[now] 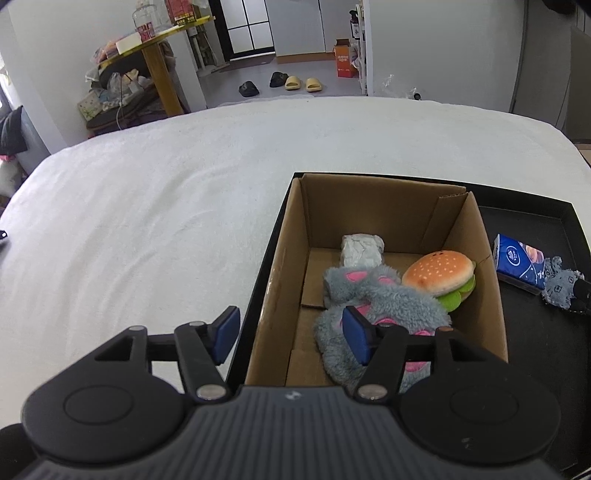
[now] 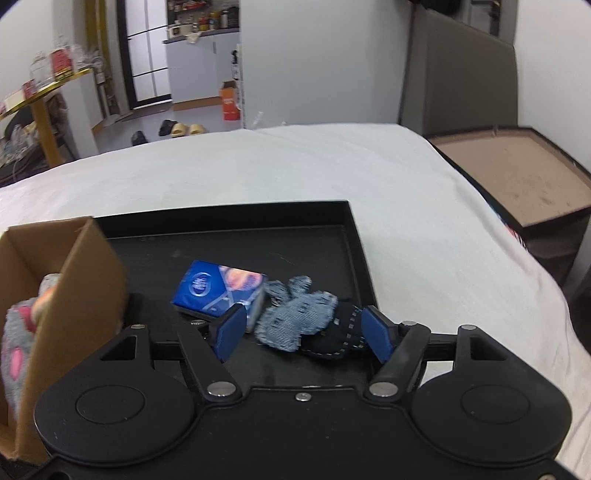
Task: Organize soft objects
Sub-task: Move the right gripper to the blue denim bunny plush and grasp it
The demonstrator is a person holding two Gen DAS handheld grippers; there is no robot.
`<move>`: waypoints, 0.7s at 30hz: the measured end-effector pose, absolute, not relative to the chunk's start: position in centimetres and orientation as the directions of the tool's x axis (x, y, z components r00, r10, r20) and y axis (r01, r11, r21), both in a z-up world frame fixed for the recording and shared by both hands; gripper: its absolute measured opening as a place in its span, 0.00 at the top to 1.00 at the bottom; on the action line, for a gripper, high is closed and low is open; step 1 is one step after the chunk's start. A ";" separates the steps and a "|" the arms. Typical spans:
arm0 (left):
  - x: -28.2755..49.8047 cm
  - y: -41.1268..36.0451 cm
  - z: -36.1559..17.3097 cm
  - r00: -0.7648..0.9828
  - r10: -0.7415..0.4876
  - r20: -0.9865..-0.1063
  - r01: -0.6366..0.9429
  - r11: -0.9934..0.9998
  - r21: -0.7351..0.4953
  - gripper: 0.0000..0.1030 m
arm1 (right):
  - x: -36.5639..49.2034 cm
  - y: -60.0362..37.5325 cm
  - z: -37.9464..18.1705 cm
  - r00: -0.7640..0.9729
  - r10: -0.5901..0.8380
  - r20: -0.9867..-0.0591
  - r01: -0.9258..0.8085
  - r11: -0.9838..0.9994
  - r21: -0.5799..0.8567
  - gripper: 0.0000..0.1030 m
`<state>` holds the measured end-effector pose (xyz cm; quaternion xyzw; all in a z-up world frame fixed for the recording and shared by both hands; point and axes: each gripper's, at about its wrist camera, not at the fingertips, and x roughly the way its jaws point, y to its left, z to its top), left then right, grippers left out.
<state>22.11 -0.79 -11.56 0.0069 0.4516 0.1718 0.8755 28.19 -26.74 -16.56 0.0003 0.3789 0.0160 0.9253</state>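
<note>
Right gripper: jaws wide, empty, straddling denim toy.
Left gripper: open, empty.
Done: burger plush, grey plush in cardboard box.
Left: denim toy, tissue pack at its 10 o'clock.

No legible text; blue tissue pack bears round white logo, lettering too blurred.

A home bedroom: a bed under a white cover, slippers on the floor, a cluttered yellow side table, and kitchen shelves past the doorway.
</note>
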 end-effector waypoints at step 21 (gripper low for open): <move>23.4 -1.3 -11.0 0.517 0.381 -0.767 -0.318 0.917 0.241 0.41 | 30.3 -26.8 -18.7 0.729 0.039 -0.683 -0.081 0.996 -0.029 0.36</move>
